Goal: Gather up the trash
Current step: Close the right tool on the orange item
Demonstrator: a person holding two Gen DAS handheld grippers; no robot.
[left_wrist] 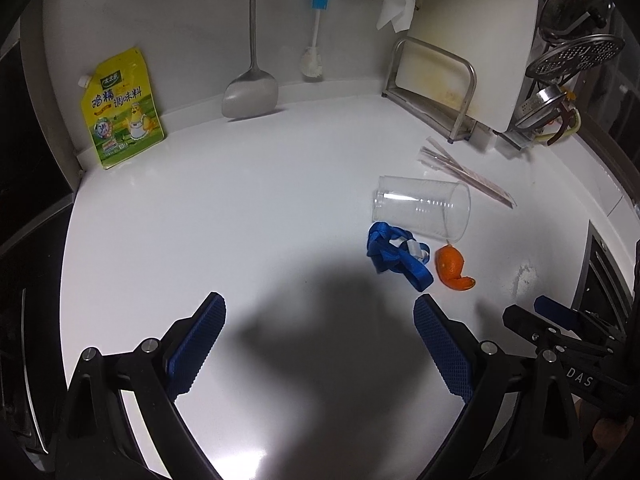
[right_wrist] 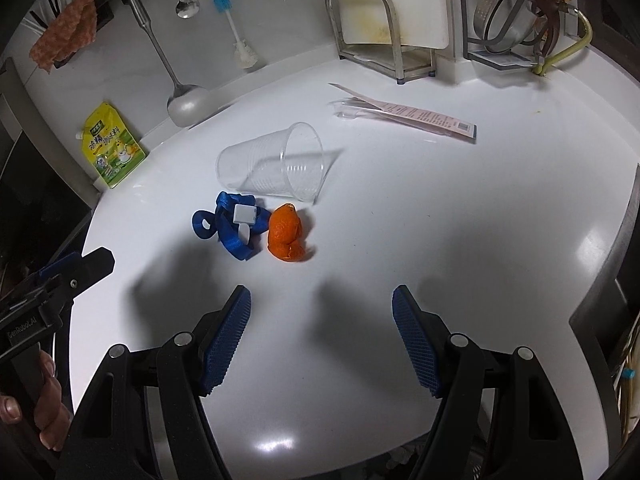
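On the white counter [right_wrist: 400, 216] the trash lies in a loose cluster: a clear plastic cup [right_wrist: 276, 164] tipped on its side, a piece of orange peel [right_wrist: 285, 238] just below its mouth, and a crumpled blue strap [right_wrist: 232, 226] with a white clip touching the peel's left side. Farther back, apart from these, lies a long pink chopstick wrapper [right_wrist: 416, 114] with clear plastic at one end.

The right claw [right_wrist: 322, 336] hangs above bare counter with its blue pads wide apart and nothing between them; the peel and strap lie ahead of it with nothing between. The left claw [left_wrist: 320, 344] is likewise spread wide and empty (the cluster sits ahead and to its right).

Along the back wall stand a yellow seasoning pouch [left_wrist: 122, 108], a hanging metal spatula [left_wrist: 251, 88], a bottle brush [left_wrist: 316, 40] and a metal rack holding a white cutting board [left_wrist: 472, 40].
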